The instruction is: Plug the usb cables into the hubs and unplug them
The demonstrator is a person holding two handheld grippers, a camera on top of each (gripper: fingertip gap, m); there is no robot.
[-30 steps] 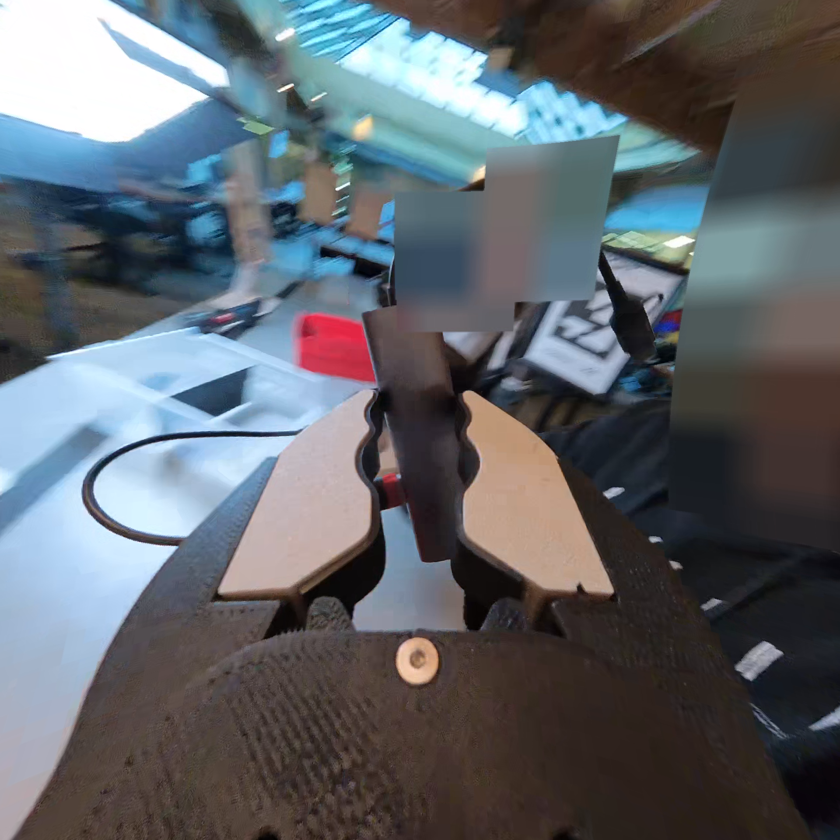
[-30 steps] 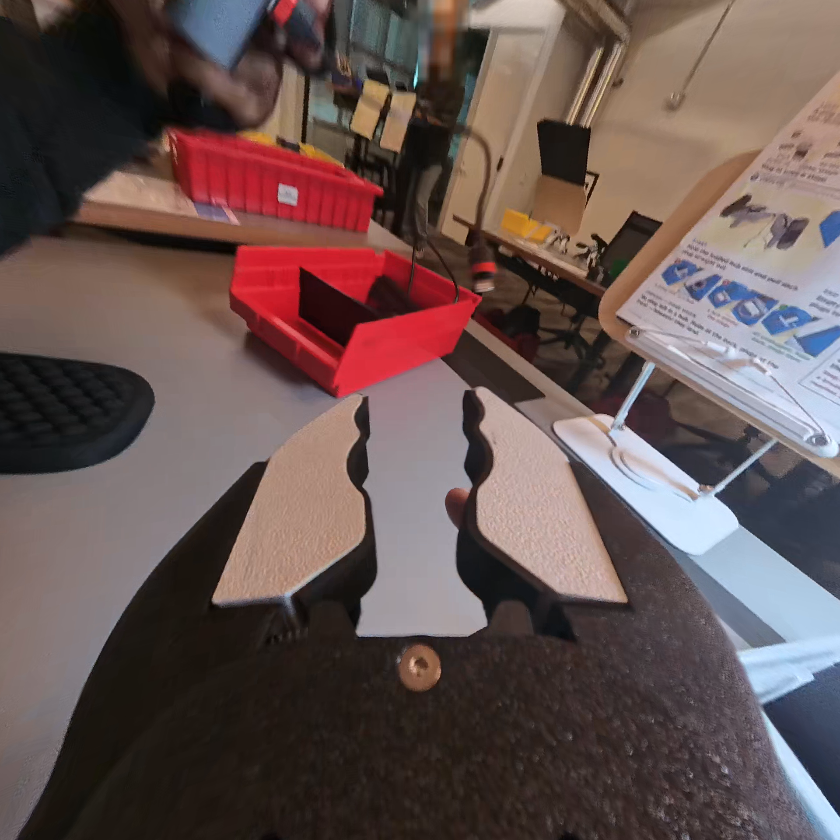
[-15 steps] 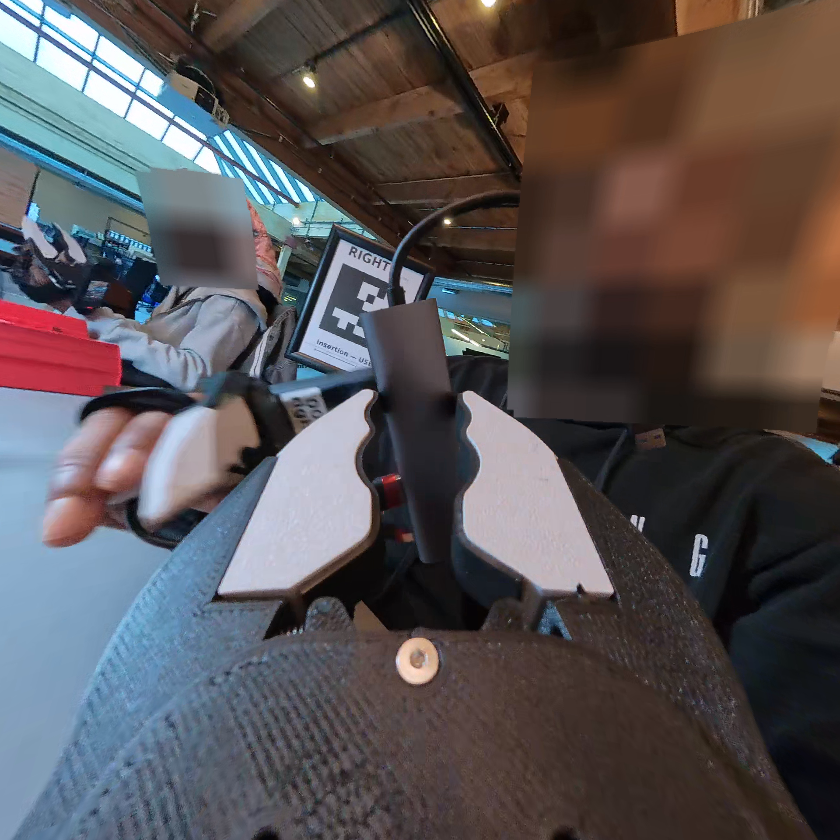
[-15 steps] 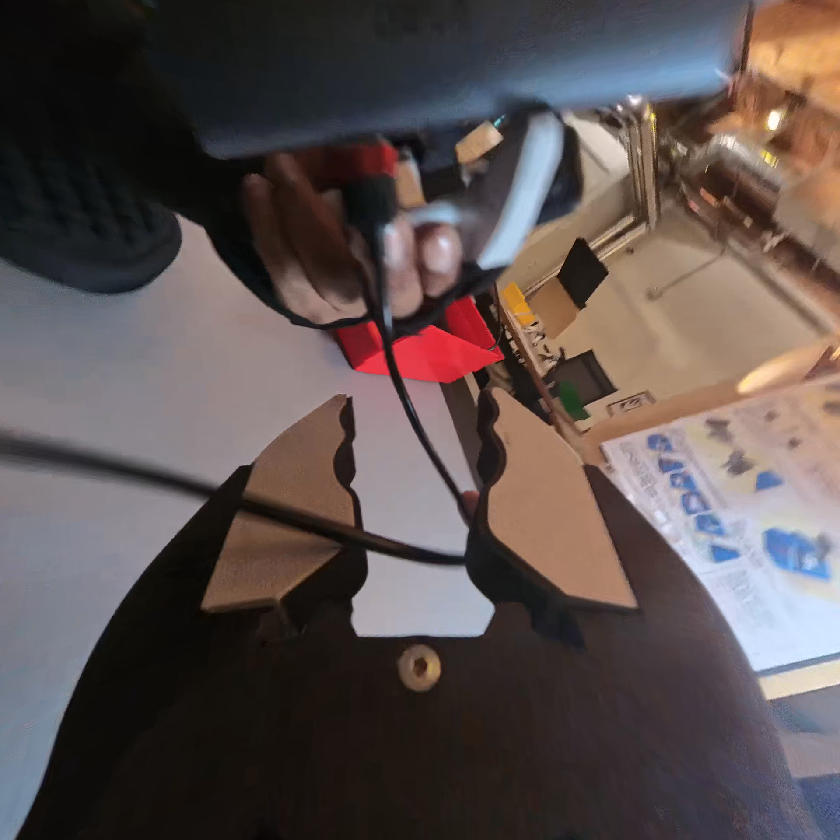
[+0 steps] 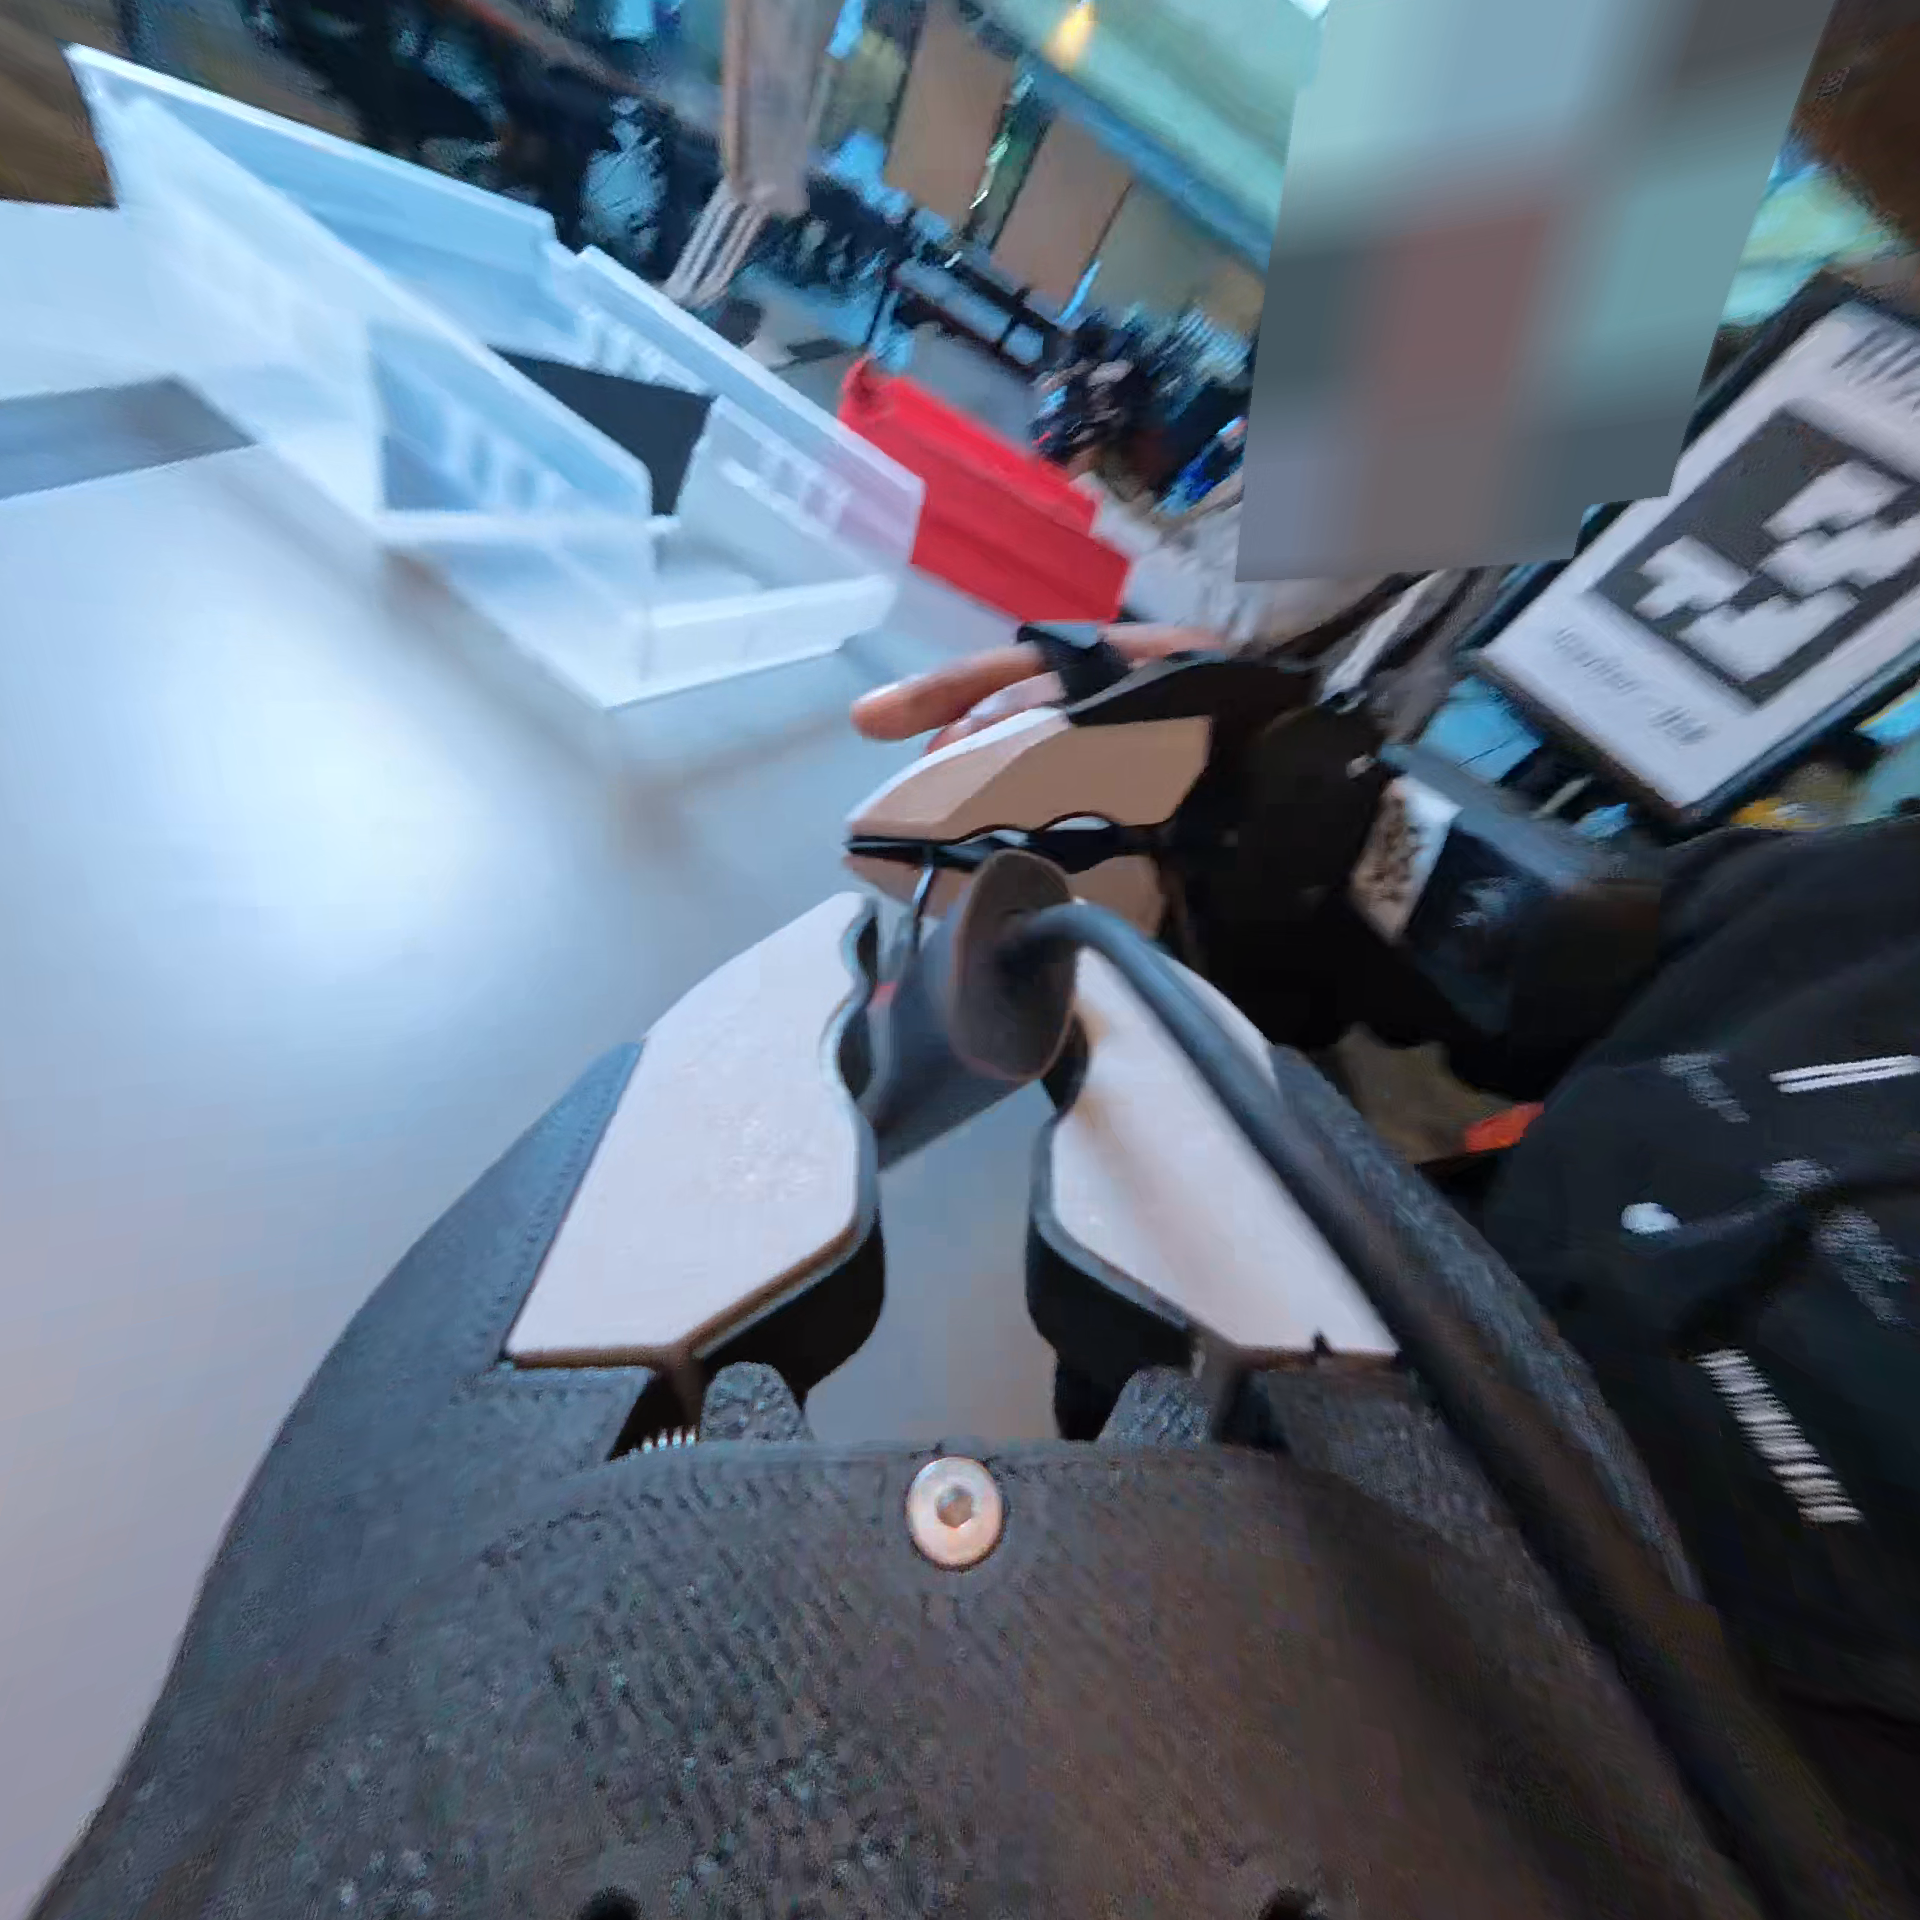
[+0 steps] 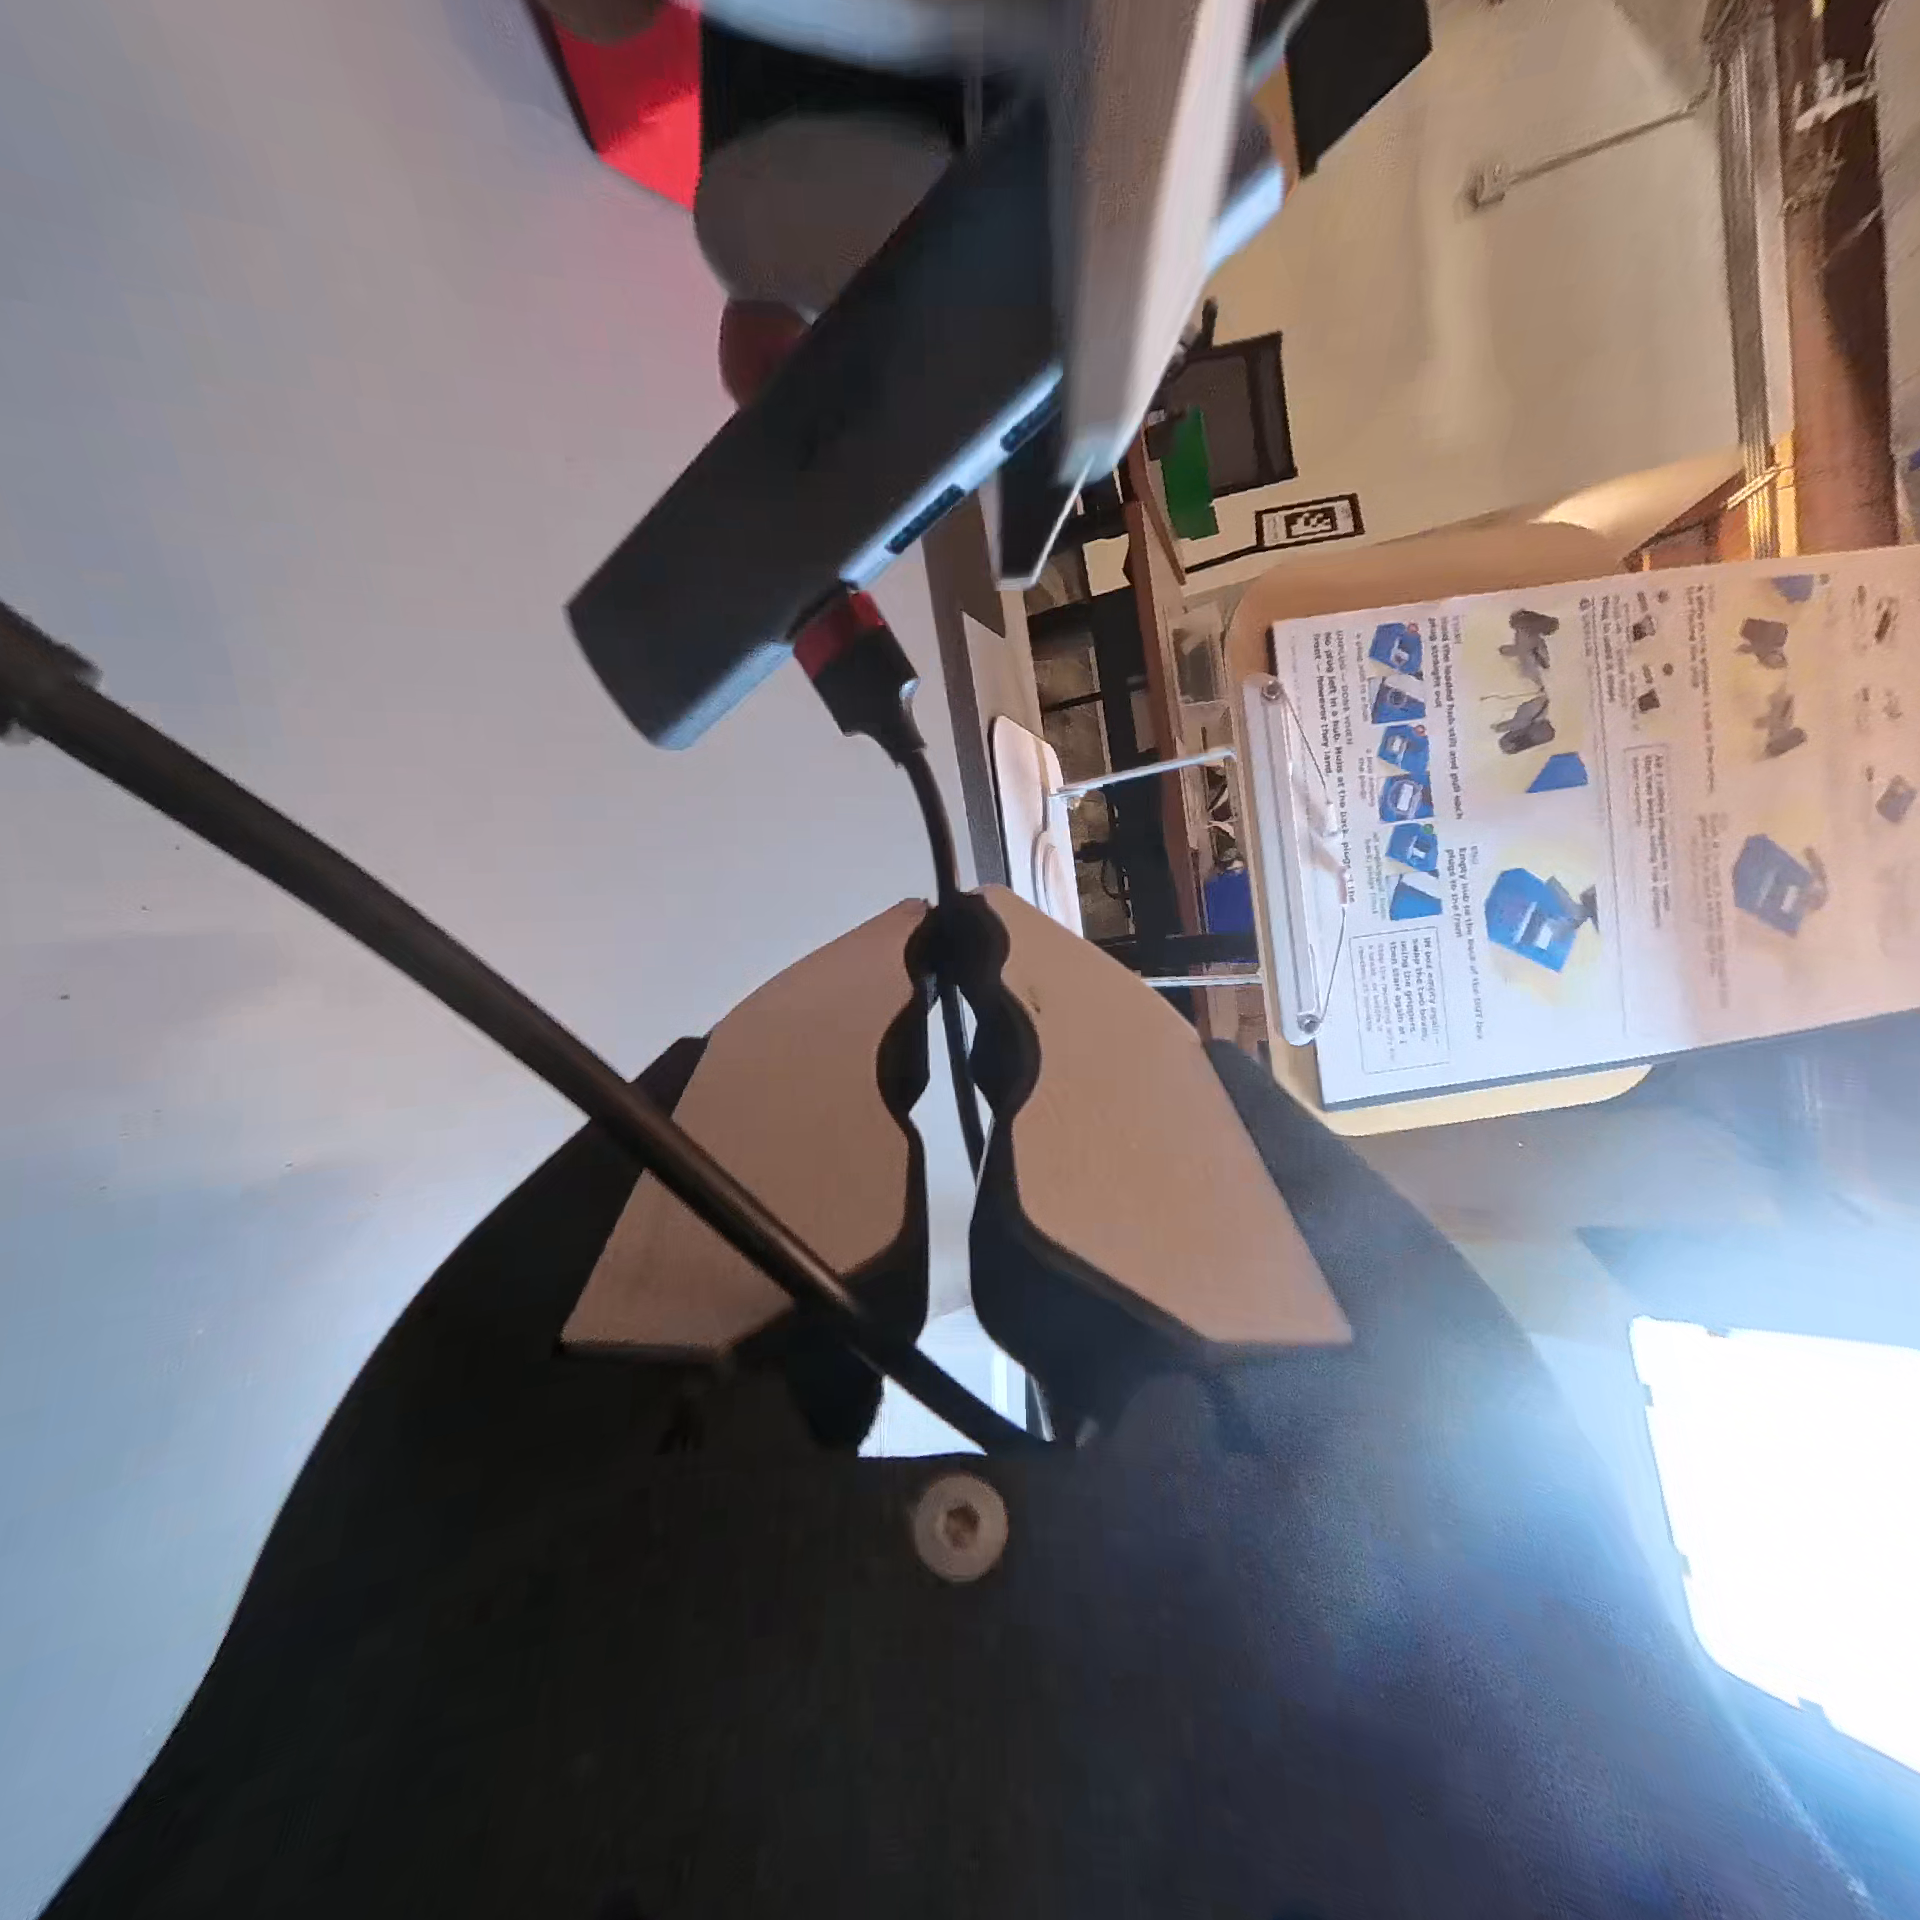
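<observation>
The left gripper clenches the grey hub above the counter, steadying it, while the right gripper pinches the thin cable below its red-collared plug, seated in the hub's end port, probably to pull it free.

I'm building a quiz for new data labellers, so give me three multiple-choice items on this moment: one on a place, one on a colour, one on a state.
1. Where does the right tool grip?
A. on the plug's body
B. on the thin black cable, just behind the plug
C. at the cable's far loose end

2. What colour is the plug's collar?
A. green
B. yellow
C. red

3. What state is the plug in?
A. seated in the hub
B. pulled clear of it
C. resting loose on its top face

Answers: 1 B, the fingers close on the cable right below the plug; 2 C, a red band shows where the plug meets the hub; 3 A, the plug's tip sits in a port on the hub's edge.
</observation>
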